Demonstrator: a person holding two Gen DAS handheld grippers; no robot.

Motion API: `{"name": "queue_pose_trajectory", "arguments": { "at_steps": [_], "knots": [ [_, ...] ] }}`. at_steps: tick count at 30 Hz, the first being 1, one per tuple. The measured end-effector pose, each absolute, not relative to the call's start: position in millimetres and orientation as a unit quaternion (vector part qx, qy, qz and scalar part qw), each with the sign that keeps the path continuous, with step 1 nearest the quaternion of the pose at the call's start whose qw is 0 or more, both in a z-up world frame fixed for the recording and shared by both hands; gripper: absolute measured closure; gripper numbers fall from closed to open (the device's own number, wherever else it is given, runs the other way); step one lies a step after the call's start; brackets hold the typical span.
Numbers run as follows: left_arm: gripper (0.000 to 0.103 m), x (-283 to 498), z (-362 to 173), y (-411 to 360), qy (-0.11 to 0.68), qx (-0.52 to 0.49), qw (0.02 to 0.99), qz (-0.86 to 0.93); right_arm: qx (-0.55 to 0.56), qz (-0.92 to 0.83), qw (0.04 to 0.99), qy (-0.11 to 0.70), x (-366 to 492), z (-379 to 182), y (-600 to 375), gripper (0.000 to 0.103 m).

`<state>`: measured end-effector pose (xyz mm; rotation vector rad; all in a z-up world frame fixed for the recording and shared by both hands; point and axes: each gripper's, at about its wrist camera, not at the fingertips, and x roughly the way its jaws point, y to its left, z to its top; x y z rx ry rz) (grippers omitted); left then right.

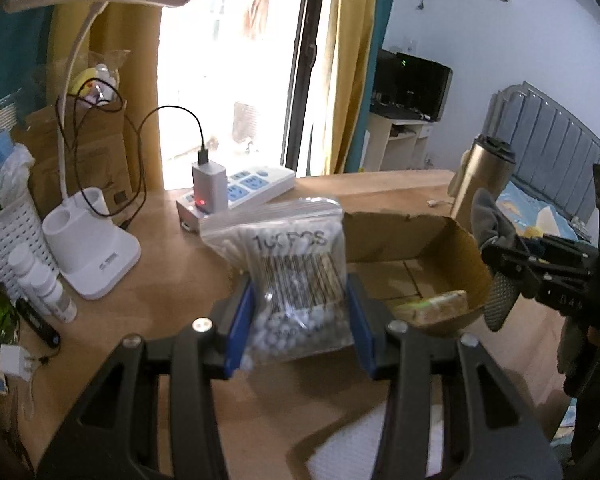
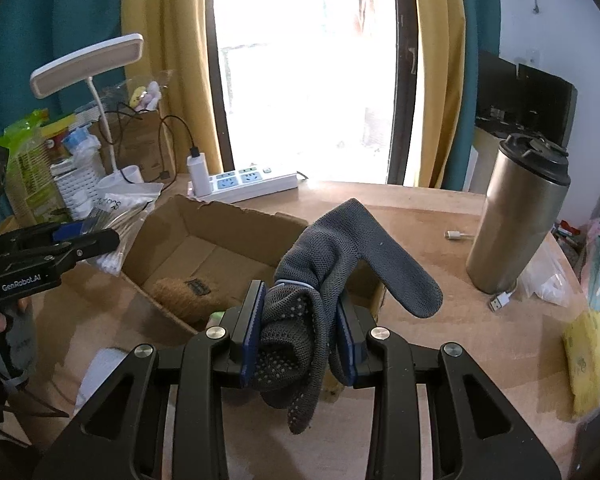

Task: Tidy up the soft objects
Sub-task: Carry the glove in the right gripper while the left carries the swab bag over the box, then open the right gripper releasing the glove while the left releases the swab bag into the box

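A clear zip bag of cotton swabs (image 1: 296, 276) is clamped between the blue pads of the left gripper (image 1: 300, 312); the bag is held upright above the wooden table (image 1: 172, 280), with the white swab tips gathered at its lower end. In the left wrist view an open cardboard box (image 1: 440, 236) lies at about 2 o'clock from the bag, and a yellowish object (image 1: 432, 304) rests inside it.

A grey dotted sock (image 2: 340, 264) is clamped between the pads of the right gripper (image 2: 300, 336). Part of the sock is bunched between the pads and one end hangs below them; the other end sticks out toward 1 o'clock. In the right wrist view the box (image 2: 204, 240) lies at 10 o'clock from the sock, and a brown fibrous object (image 2: 180, 292) is seen on its floor.

A steel tumbler (image 2: 520, 220) with a black lid stands on the table at 2 o'clock. A white power strip (image 2: 252, 180) with a plugged charger lies at 11 o'clock by the window. A white desk lamp (image 1: 88, 248) stands at 9 o'clock in the left wrist view, just beside a white basket (image 1: 8, 240).
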<state>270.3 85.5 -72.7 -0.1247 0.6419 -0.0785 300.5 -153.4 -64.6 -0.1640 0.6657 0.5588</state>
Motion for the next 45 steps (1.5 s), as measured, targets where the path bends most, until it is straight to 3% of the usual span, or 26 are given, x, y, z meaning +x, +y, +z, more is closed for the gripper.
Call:
{"name": "queue_pose_trajectory", "arguments": {
  "at_steps": [24, 30, 34, 38, 45],
  "knots": [
    [0.056, 323.4, -114.0, 74.3, 0.375, -0.042, 0.926, -0.036, -0.077, 0.274, 0.894, 0.346, 363.6, -100.7, -140.3, 0.068],
    [0.051, 324.9, -113.7, 71.0, 0.381, -0.048, 0.923, -0.037, -0.08, 0.276, 0.89, 0.353, 363.3, -104.0, -140.0, 0.064],
    [0.049, 322.5, -106.5, 69.3, 0.373, -0.039, 0.927, -0.033, -0.078, 0.277, 0.891, 0.351, 359.6, -101.3, -140.0, 0.049],
    [0.039, 313.6, -96.3, 71.3, 0.359, -0.044, 0.932, -0.03, -0.078, 0.274, 0.895, 0.343, 354.2, -93.3, -141.7, 0.048],
    [0.038, 290.4, -78.5, 73.6, 0.338, -0.047, 0.939, -0.028, -0.078, 0.269, 0.901, 0.331, 336.5, -78.4, -144.8, 0.047]
  ]
}}
